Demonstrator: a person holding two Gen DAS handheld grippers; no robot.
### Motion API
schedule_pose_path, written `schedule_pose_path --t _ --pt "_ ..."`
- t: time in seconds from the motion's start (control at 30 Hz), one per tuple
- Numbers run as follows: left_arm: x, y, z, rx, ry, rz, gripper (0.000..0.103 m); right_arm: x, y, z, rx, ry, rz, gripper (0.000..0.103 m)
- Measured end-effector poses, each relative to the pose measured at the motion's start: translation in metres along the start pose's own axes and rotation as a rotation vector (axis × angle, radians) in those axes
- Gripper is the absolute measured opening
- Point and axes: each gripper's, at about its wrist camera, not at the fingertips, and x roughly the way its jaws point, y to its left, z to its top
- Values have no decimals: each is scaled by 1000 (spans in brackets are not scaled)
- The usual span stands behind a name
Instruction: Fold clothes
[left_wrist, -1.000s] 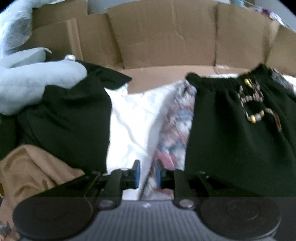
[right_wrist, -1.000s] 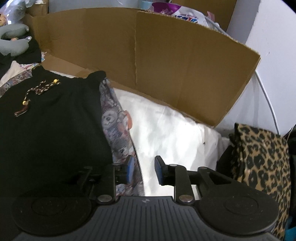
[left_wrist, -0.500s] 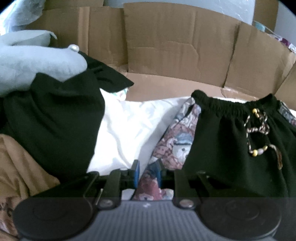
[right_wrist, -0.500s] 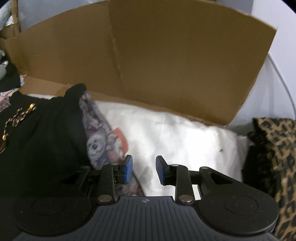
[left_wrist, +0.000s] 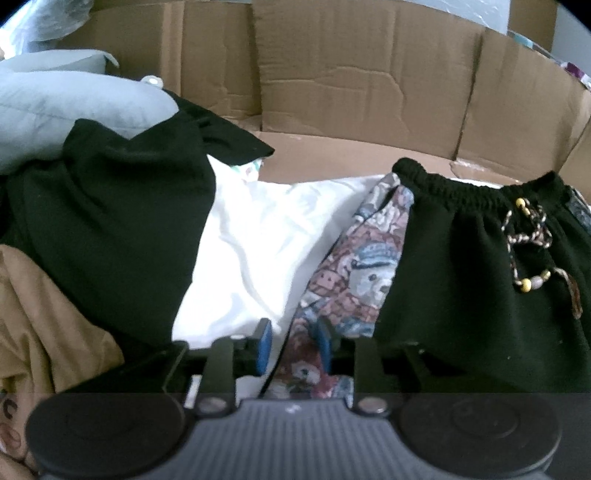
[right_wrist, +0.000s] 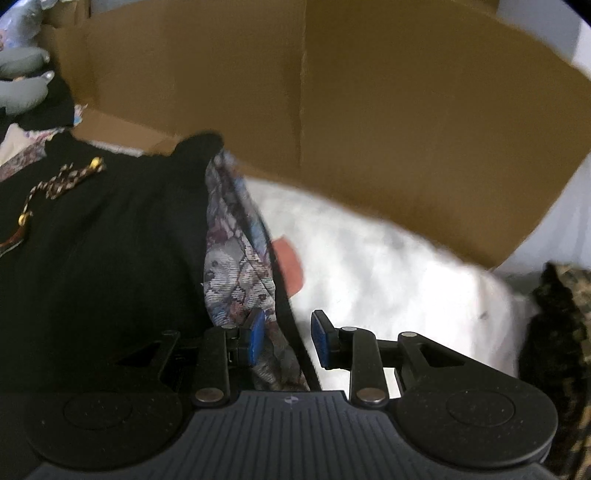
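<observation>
Behind, cardboard walls fill the upper frame; a grey plush lies upper left. Black drawstring shorts, lower right, lie flat over a cartoon-print garment on one white sheet. The left gripper is opening astride the print's edge (unpinched); the right gripper stands narrowly parted over it.

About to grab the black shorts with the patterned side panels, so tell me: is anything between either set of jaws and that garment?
Nothing visible. The left gripper, jaws opening, straddles the patterned panel's edge of the black shorts. The right gripper straddles the opposite panel. Neither pinches fabric yet. The white sheet lies beneath.
</observation>
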Motion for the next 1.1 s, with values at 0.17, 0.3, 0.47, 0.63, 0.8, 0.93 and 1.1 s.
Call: schedule_pose_path --t 0.17,0.3,0.47,0.63,0.8,0.93,1.1 --pt "5 2 -3 -14 -8 3 40 1 2 -5 -13 -11 28 23" --pt "7 4 -3 -28 -6 -22 40 -1 12 -4 -85 -7 11 8" --pt "8 5 -3 -11 4 -80 17 -2 12 1 -103 -8 -43 4" --pt "1 -3 0 39 -35 3 7 -2 5 4 -80 -18 -84 3" --pt "7 2 -1 34 -26 62 5 -1 -12 10 16 -16 -107 3" --pt "10 -3 2 44 -12 83 12 7 -20 10 72 14 -103 4" --pt "-10 -3 7 10 -86 19 20 -9 -25 17 123 -51 -53 12"
